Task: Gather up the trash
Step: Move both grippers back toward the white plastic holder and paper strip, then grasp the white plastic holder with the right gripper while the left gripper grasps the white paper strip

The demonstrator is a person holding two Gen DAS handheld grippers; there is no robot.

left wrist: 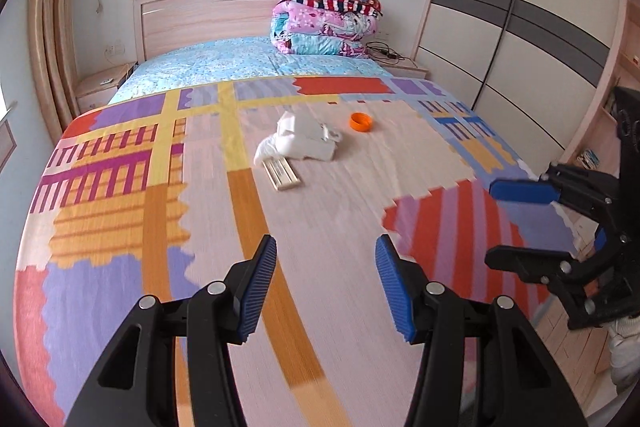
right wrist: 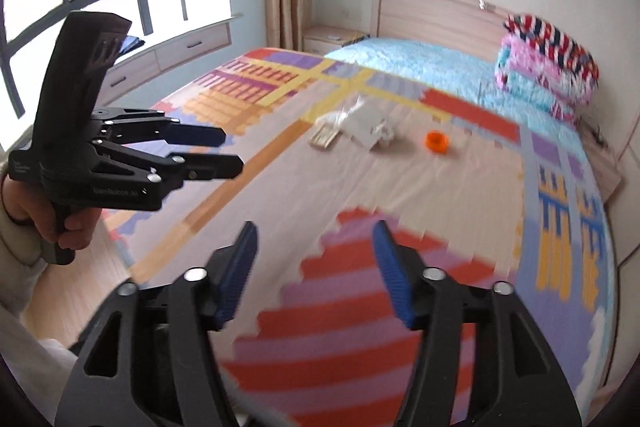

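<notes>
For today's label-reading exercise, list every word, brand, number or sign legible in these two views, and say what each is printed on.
"GenRobot.ai": faint raised lettering on the body of the left tool, seen from the right wrist view.
Small white print on that tool's handle block: too small to read.
Printing on the flat box on the bed: too blurred to read.
Nothing else legible.

One orange cap point(left wrist: 361, 122), one wooden box point(left wrist: 281, 176)

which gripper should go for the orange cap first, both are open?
Probably right. The orange cap sits on the right side of the pile, right of the white crumpled paper, nearer the right gripper. The left gripper lines up better with the small flat box. Both are empty and short of the trash.
</notes>
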